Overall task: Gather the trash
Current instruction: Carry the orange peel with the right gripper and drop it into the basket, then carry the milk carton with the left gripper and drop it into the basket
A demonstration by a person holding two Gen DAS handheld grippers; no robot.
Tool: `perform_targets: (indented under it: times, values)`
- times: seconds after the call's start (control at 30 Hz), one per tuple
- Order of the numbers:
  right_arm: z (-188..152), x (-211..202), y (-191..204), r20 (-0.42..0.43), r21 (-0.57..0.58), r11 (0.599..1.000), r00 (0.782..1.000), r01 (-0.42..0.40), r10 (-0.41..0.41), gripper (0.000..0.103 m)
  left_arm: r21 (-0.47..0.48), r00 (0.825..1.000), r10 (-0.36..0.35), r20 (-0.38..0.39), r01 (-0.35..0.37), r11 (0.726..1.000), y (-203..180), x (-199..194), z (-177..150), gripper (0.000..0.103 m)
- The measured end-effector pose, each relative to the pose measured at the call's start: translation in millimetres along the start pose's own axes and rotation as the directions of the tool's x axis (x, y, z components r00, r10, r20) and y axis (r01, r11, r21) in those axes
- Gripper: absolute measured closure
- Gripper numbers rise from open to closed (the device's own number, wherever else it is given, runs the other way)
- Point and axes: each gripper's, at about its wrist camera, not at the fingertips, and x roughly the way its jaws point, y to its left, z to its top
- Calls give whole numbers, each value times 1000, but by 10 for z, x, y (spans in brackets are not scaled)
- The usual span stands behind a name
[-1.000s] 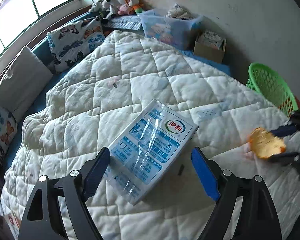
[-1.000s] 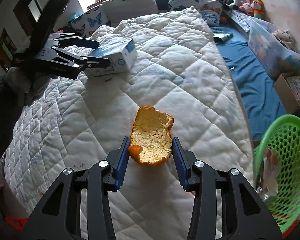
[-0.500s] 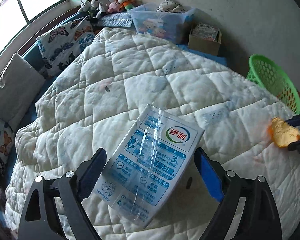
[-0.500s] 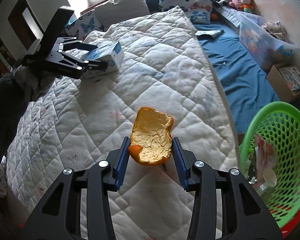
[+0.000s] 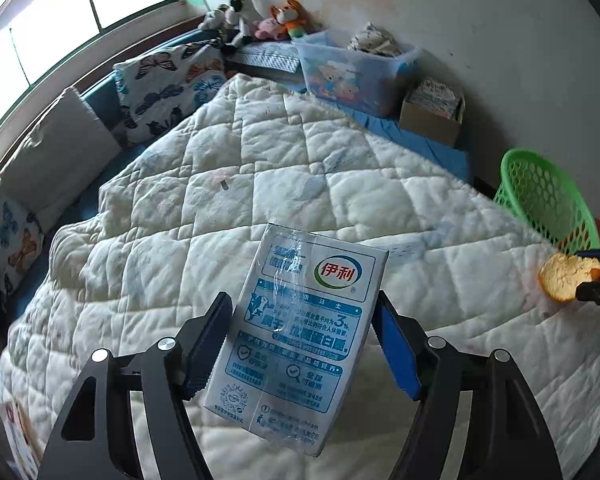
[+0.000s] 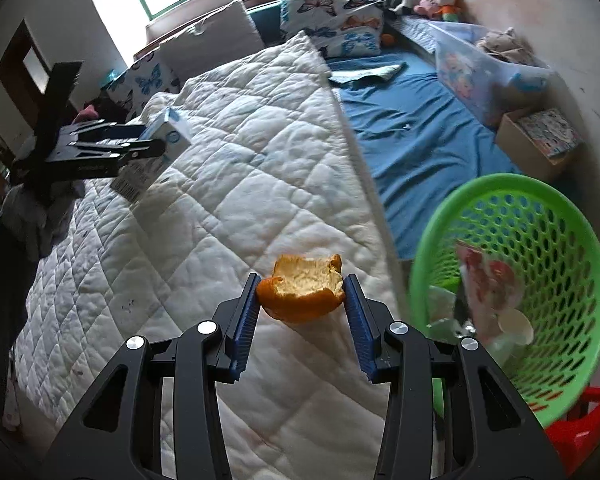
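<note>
My left gripper is shut on a blue-and-white milk carton and holds it tilted above the white quilt. It also shows in the right wrist view, lifted off the bed. My right gripper is shut on an orange peel, held above the quilt's edge, left of the green basket. The peel also shows at the right edge of the left wrist view. The basket holds a wrapper and other trash.
Pillows and stuffed toys line the head of the bed. A clear storage bin and a cardboard box stand by the wall on the blue sheet. A red object sits below the basket.
My left gripper has closed on the milk carton and lifted it off the quilt. My right gripper has carried the orange peel right, toward the green basket.
</note>
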Motion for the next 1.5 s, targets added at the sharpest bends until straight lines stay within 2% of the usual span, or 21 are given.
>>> perform_targets:
  times: [0.1, 0.23, 0.47, 0.7, 0.93, 1.03, 1.1, 1.17, 1.5]
  values:
    - [-49, -102, -110, 17, 12, 1000, 1000, 24, -25, 61, -39, 1000, -4, 18, 4, 999, -146, -139, -1, 35]
    - [-114, -233, -298, 31, 37, 998, 998, 54, -56, 61, -75, 998, -49, 44, 52, 996, -402, -313, 20, 35]
    - [-218, -423, -643, 46, 82, 990, 992, 113, -117, 61, -41, 992, -106, 72, 109, 993, -964, -546, 61, 35]
    - [-293, -530, -958, 49, 127, 978, 984, 166, -174, 60, 21, 983, -151, 102, 150, 989, -1524, -699, 241, 35]
    - [-390, -580, -1271, 39, 198, 960, 976, 201, -212, 57, 52, 979, -179, 102, 174, 983, -1952, -666, 402, 35]
    - [-442, -607, -1358, 42, 220, 954, 975, 205, -219, 49, 48, 976, -194, 96, 190, 981, -2078, -625, 457, 35]
    - [-473, -640, -1418, 50, 231, 951, 973, 207, -224, 48, 49, 975, -201, 94, 198, 979, -2177, -598, 497, 35]
    - [-501, -675, -1457, 55, 244, 947, 972, 208, -228, 42, 49, 973, -210, 95, 206, 977, -2264, -586, 532, 35]
    - [-659, -861, -1529, 80, 267, 945, 972, 191, -219, 36, 13, 967, -243, 78, 243, 970, -2619, -427, 670, 35]
